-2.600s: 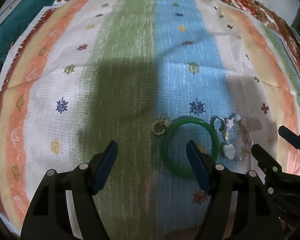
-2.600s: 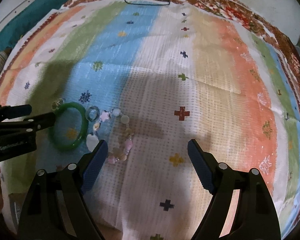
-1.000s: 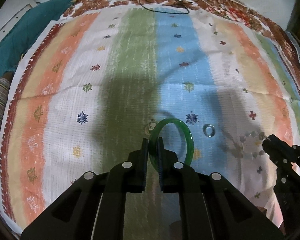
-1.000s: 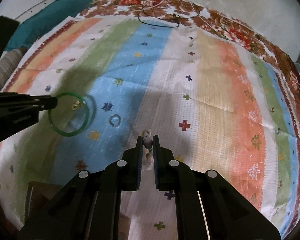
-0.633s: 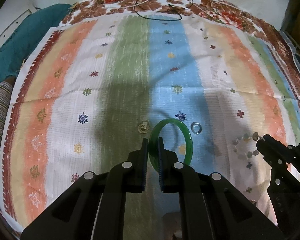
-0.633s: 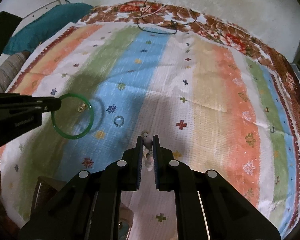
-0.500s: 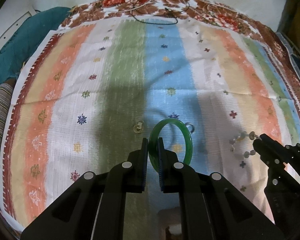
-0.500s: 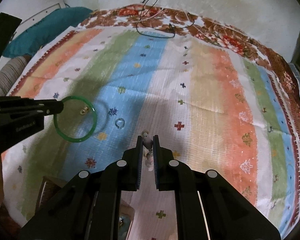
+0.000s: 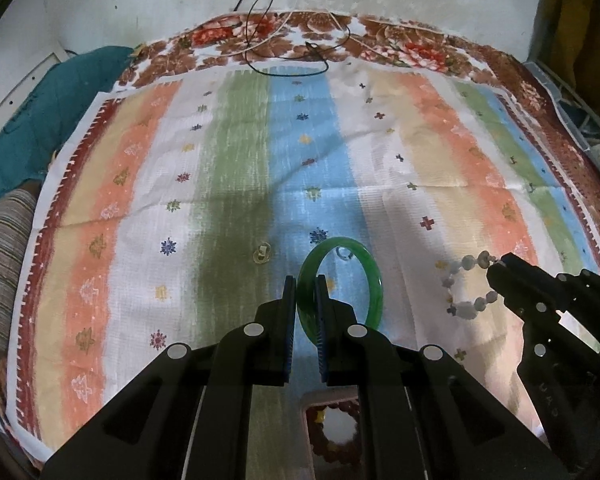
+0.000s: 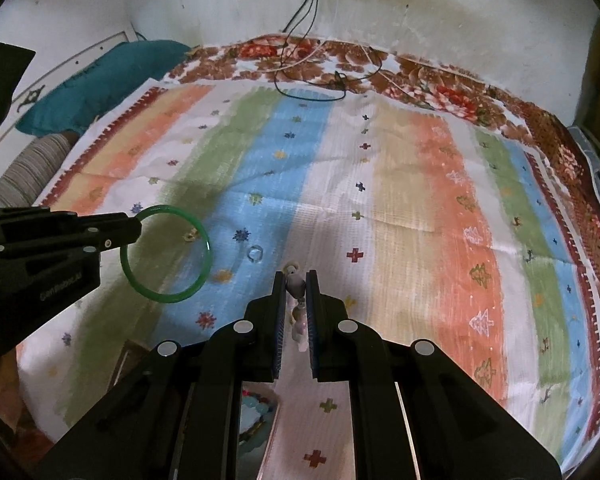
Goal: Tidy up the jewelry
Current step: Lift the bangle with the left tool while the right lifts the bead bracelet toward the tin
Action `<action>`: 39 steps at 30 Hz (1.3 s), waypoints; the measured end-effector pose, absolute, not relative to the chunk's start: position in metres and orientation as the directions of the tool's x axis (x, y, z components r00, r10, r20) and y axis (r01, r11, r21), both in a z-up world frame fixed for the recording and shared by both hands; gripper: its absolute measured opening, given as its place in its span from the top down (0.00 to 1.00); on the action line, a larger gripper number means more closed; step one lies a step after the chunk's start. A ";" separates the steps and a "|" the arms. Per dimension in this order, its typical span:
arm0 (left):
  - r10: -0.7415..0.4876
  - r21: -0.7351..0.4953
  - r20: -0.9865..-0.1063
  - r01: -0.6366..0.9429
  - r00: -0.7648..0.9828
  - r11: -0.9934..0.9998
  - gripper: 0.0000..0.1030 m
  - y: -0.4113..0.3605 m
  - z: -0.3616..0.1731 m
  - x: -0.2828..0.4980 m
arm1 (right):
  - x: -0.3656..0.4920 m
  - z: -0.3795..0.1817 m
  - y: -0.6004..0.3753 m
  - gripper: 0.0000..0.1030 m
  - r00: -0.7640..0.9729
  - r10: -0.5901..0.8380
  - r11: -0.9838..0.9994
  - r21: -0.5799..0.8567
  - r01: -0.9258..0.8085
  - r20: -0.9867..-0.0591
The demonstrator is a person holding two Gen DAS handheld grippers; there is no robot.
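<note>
Striped cloth [image 9: 228, 184], left tool [image 9: 305, 292] gripping one bangle [image 9: 374, 280], right tool [image 10: 296, 286] gripping one beaded bracelet [image 10: 296, 285]

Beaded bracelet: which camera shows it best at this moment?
The left wrist view. There the beaded bracelet hangs as an open loop from the right claw, beads distinct. In the right wrist view its own fingers hide most of it; only a few beads show between them.
</note>
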State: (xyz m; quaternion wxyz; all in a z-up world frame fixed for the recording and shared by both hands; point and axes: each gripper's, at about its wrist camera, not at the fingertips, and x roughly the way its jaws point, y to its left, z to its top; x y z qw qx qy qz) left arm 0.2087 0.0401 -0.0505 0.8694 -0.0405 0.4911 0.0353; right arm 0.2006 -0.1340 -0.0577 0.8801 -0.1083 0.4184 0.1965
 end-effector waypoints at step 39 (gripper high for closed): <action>-0.005 -0.039 -0.793 -0.043 0.609 0.998 0.91 0.010 -0.016 0.120 | 0.128 -0.034 -0.159 0.89 0.592 0.341 0.882 0.031 -0.470 -0.730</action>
